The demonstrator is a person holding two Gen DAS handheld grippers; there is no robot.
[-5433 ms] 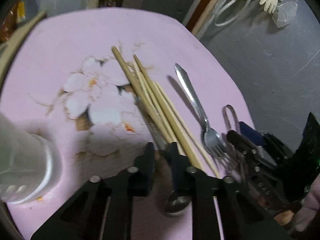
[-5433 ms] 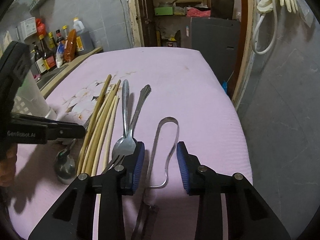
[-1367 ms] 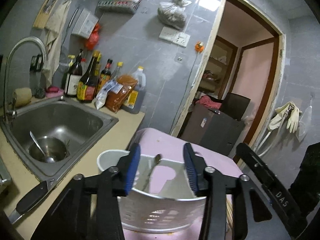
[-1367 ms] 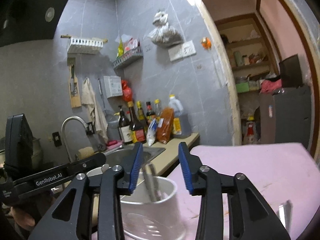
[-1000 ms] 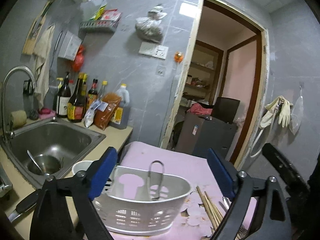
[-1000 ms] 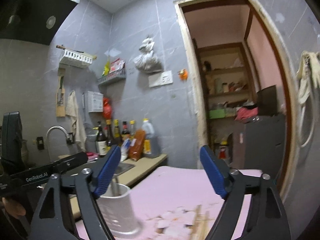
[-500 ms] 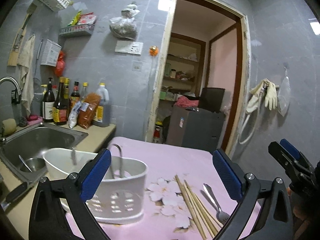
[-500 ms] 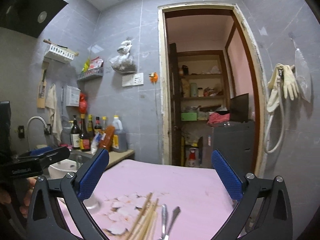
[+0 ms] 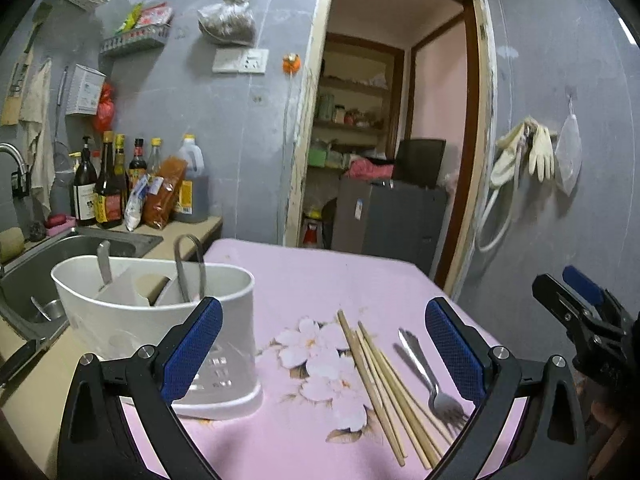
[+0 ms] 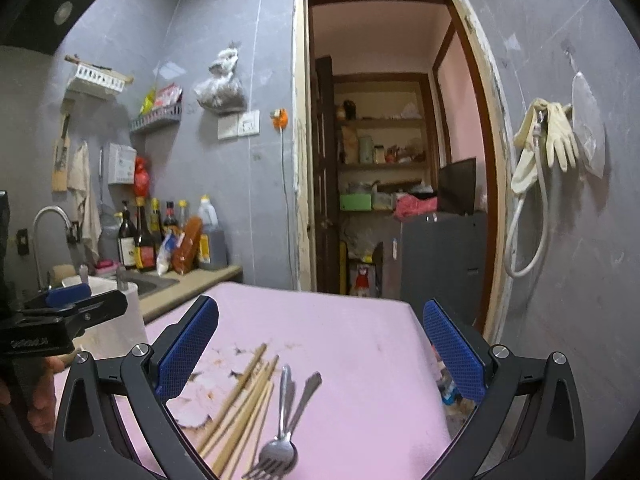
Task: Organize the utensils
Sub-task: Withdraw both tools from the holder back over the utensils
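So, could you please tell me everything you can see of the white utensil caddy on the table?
The white utensil caddy looks like smooth plastic, oval, with slotted holes low in its front wall and inner dividers making compartments. It stands upright on the pink tablecloth at the table's left edge, beside the sink. A looped pair of metal tongs and one flat metal handle stick up out of separate compartments. Neither gripper touches it; the left gripper's finger only overlaps it in the left wrist view.

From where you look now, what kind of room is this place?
Most likely a small home kitchen: a steel sink with a tap, sauce bottles on the counter, and a white utensil caddy on the pink-covered table.
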